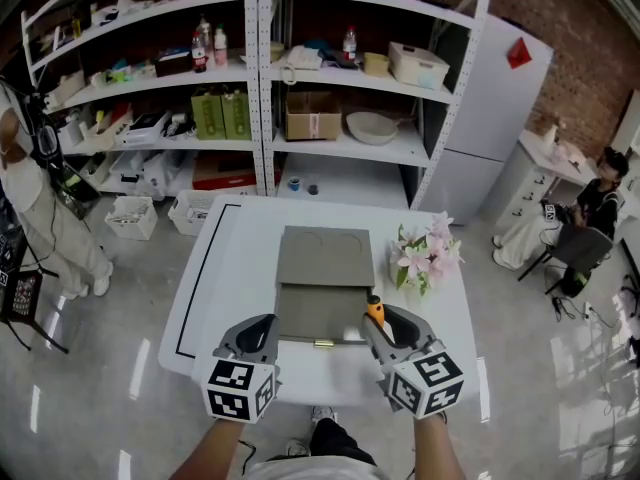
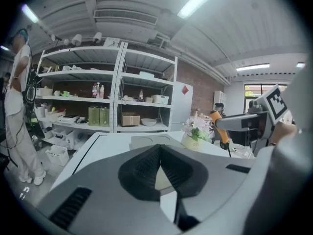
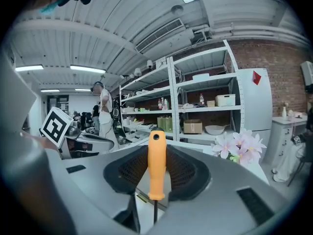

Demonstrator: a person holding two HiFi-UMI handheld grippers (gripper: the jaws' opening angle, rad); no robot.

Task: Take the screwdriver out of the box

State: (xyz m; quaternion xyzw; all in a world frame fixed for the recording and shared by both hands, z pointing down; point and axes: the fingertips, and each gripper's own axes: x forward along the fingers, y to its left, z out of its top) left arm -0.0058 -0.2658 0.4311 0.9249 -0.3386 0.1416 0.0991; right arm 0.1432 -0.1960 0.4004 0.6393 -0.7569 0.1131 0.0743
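The fingers (image 3: 183, 173) of the right gripper (image 3: 157, 173) are closed on the orange handle of the screwdriver (image 3: 156, 155), which stands upright between them, its thin dark shaft pointing down out of the grip. The tool looks light and stiff. Its smooth plastic handle could slip or pivot if pinched near an end, so the present hold across the thick middle of the handle seems the sound place. The ribbed pads should keep it from twisting.

The left gripper (image 2: 159, 168) carries nothing, and its fingers (image 2: 142, 168) meet at the tips.

In the head view the screwdriver is already clear of the flat grey box (image 1: 322, 298), hanging above that box's near right corner. The box lies open on the white counter (image 1: 240, 268) with its latch towards the person. Just right of it stands a pot of pink flowers (image 1: 425, 253), the one obstacle close to the right gripper. The near strip of counter is narrow, so a set-down there risks the edge. The left side, inside the black line (image 1: 200, 268), offers more open room.
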